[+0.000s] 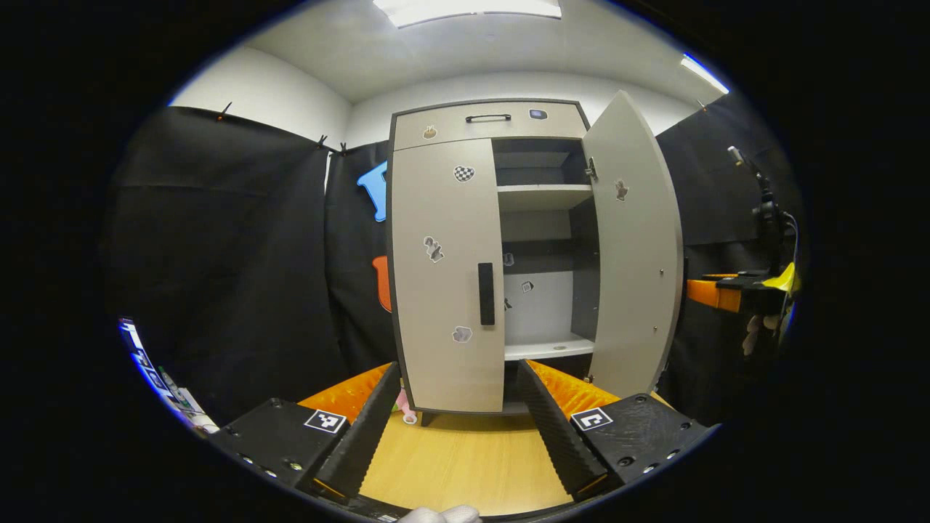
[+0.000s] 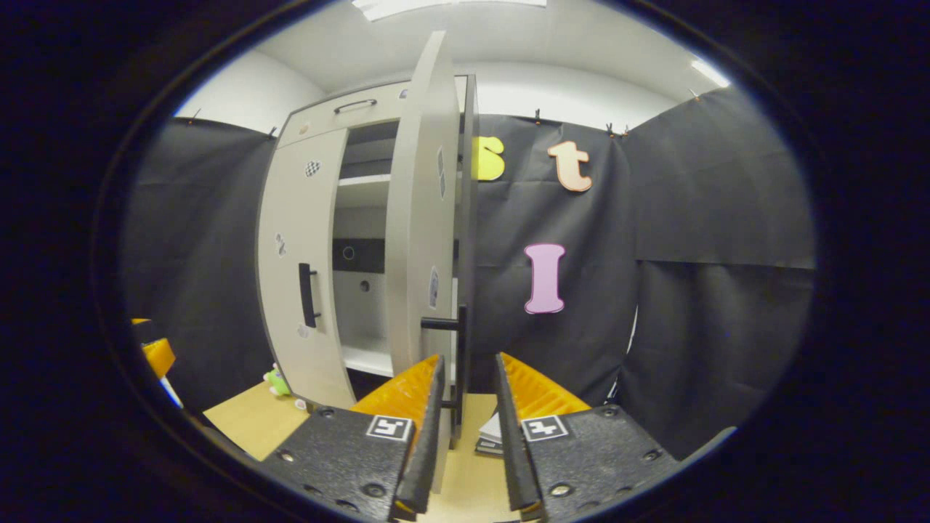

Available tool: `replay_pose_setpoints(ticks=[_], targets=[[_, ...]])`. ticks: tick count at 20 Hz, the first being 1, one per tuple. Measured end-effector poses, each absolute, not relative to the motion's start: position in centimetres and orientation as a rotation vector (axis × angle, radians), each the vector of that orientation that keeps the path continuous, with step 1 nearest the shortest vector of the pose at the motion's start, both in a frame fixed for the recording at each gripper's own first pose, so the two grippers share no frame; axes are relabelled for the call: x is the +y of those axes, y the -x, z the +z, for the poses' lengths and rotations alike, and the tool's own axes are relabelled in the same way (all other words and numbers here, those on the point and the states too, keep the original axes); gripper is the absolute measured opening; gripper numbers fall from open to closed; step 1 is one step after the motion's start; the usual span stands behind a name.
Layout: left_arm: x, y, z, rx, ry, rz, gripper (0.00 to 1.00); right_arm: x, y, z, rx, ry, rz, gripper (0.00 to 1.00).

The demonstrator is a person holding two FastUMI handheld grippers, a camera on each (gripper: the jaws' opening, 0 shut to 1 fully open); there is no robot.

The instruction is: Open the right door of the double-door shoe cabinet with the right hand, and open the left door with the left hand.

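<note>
Left gripper (image 1: 459, 407): jaws wide apart, holding nothing, aimed at closed left door (image 1: 445, 276), short of its handle (image 1: 486, 293). Right gripper (image 2: 468, 396): jaws narrowly apart around right door's handle (image 2: 459, 363), contact unclear. Right door (image 2: 421, 218) swung open. Cabinet (image 1: 487, 123) ahead on wooden floor (image 1: 458, 465), shelves (image 1: 545, 195) exposed.

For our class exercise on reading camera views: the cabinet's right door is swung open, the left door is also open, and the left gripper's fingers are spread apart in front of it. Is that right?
Not quite. The left door is closed, flat against the cabinet, as the left gripper view shows. The rest holds: the right door is swung open, and the left gripper has its fingers spread apart in front of the cabinet.
</note>
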State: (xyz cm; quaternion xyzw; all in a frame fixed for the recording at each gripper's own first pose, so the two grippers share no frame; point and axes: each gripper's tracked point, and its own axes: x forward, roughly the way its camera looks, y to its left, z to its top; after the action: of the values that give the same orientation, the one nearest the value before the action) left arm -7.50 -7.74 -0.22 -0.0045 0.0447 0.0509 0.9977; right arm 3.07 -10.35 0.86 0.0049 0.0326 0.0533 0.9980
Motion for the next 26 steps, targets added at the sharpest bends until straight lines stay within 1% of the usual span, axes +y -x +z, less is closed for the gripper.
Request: replay_pose_setpoints(ticks=[1,3,4,6,7,9,11,12,15,17,20,23,26], targets=[[-7.1,7.2,-0.1,0.084,0.006,0.098,0.96,-9.3,-2.4,0.6,0.072,-0.017,0.118,0.58],[-5.7,6.3,-0.5,0.075,-0.005,0.089,0.96,-7.1,-1.5,0.1,0.078,-0.017,0.134,0.72],[-5.0,5.9,-0.7,0.073,-0.010,0.086,0.96,-5.6,-1.0,-0.5,0.070,-0.010,0.152,0.74],[-3.7,5.0,-1.3,0.082,-0.016,0.076,0.96,-3.0,-0.5,-2.0,0.072,0.004,0.160,0.82],[-3.2,4.6,-1.8,0.089,-0.014,0.070,0.96,-1.6,-0.1,-2.9,0.077,0.005,0.170,0.94],[-2.4,3.9,-2.6,0.098,-0.016,0.055,0.96,0.9,0.4,-4.5,0.087,-0.003,0.180,0.98],[-1.8,3.0,-3.1,0.098,-0.022,0.042,0.96,2.6,0.8,-5.8,0.108,-0.006,0.178,1.00],[-1.5,2.5,-3.2,0.096,-0.023,0.033,0.96,3.2,0.8,-6.0,0.114,-0.014,0.177,0.99],[-1.0,0.6,-3.2,0.081,-0.018,0.011,0.96,4.2,0.6,-6.0,0.121,-0.022,0.161,0.99],[-1.2,-1.1,-3.4,0.084,-0.002,-0.009,0.96,4.2,0.4,-5.7,0.118,-0.018,0.141,1.00],[-2.4,-4.0,-3.2,0.078,0.016,-0.051,0.96,3.9,0.3,-5.2,0.117,-0.014,0.104,0.99],[-3.7,-7.6,-2.6,0.035,0.005,-0.065,0.96,3.2,0.3,-4.9,0.124,-0.012,0.063,0.99],[-5.8,-11.1,-3.5,0.048,0.049,-0.099,0.96,2.2,0.4,-4.7,0.131,-0.018,0.021,1.00]])
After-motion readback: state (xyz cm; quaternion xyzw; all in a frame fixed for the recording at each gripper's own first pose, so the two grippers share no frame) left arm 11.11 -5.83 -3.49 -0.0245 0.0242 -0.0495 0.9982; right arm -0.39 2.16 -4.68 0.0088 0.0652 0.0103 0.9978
